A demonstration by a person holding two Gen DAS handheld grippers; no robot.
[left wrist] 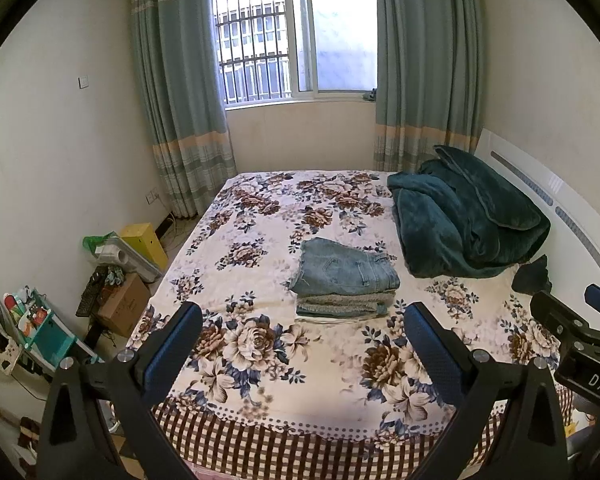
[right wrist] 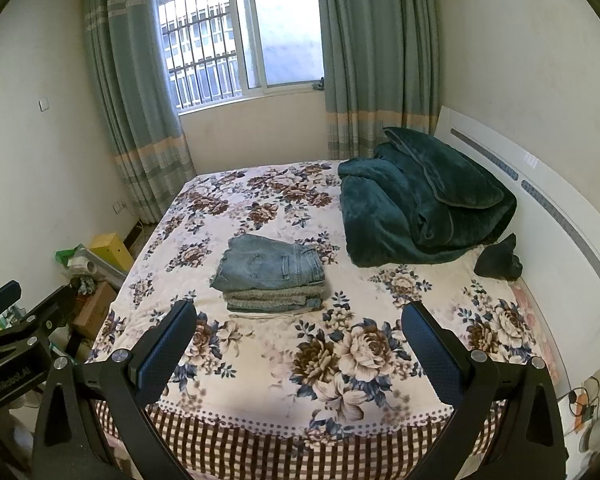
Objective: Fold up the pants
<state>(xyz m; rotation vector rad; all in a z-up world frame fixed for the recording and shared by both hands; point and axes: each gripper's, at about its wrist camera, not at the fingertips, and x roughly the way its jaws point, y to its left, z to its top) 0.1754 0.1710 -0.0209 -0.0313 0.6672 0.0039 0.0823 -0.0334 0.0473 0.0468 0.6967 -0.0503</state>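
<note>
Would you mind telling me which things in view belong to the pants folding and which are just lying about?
Job: folded jeans, left gripper, right gripper, bed.
Lying about: green blanket, dark cloth, yellow box, cardboard box.

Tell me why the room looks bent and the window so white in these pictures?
In both wrist views the fisheye lens bows the walls and leaves dark corners. In the left wrist view daylight washes out the window; the right wrist view shows the same glare, while the folded jeans stay sharp.
</note>
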